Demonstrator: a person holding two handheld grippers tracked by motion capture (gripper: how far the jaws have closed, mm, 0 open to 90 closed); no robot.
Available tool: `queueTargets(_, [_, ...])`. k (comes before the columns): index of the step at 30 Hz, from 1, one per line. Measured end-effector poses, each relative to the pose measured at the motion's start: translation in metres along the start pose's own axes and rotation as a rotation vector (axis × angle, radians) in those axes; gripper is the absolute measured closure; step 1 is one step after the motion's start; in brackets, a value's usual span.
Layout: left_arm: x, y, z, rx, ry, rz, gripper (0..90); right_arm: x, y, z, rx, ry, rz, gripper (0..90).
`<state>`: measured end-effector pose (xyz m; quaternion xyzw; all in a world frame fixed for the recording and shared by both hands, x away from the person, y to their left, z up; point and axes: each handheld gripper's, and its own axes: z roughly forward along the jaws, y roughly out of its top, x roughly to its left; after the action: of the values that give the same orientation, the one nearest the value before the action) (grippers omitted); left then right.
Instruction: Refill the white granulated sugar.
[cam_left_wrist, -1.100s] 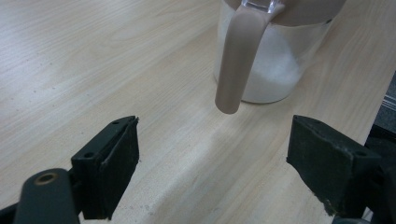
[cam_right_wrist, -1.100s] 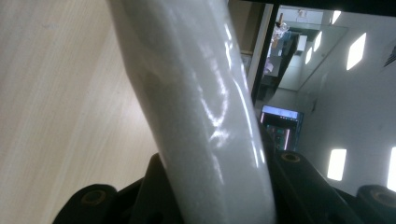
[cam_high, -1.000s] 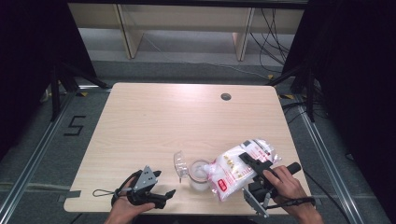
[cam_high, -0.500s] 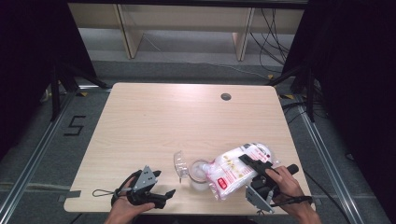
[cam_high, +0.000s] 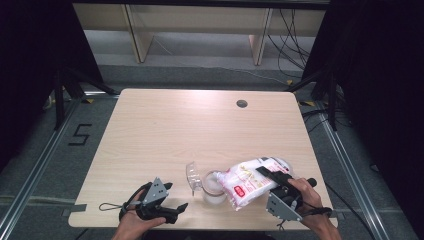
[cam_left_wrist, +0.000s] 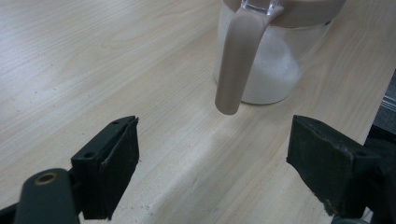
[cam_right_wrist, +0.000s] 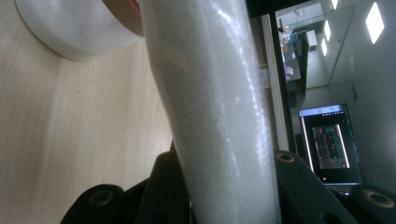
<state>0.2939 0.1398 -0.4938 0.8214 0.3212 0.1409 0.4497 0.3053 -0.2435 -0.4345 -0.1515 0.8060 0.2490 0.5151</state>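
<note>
- Since a second ago, we have tipped the clear plastic bag of white granules with the red label (cam_high: 252, 182) lower, and its mouth now sits closer over the container; the left hand has kept its place.
- Left tongs (cam_high: 172, 197): they rest near the front edge of the pale wooden counter (cam_high: 190, 125), wide apart and holding nothing, with the container's beige handle (cam_left_wrist: 238, 56) just ahead of them.
- Clear round plastic container with a beige rim and flipped-open lid (cam_high: 212, 187): it stands near the counter's front edge, partly filled with white granules.
- Right tongs (cam_high: 280, 187): clamped on the bag, which is tilted with its mouth over the container.
- Risk, as we judge it: nothing steadies the container, so the bag pressing on its rim could shove or tip it, and a slightly offset mouth would spill granules onto the counter.
</note>
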Motion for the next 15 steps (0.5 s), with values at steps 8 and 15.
queueTargets(8, [0.000, 0.000, 0.000, -0.005, 0.000, 0.005, 16.5, 0.003, -0.007, -0.001, -0.038, 0.002, 0.179, 77.7])
queueTargets(15, [0.000, 0.000, 0.000, -0.002, 0.003, 0.006, 16.5, 0.001, -0.017, 0.001, -0.080, -0.001, 0.283, 78.3])
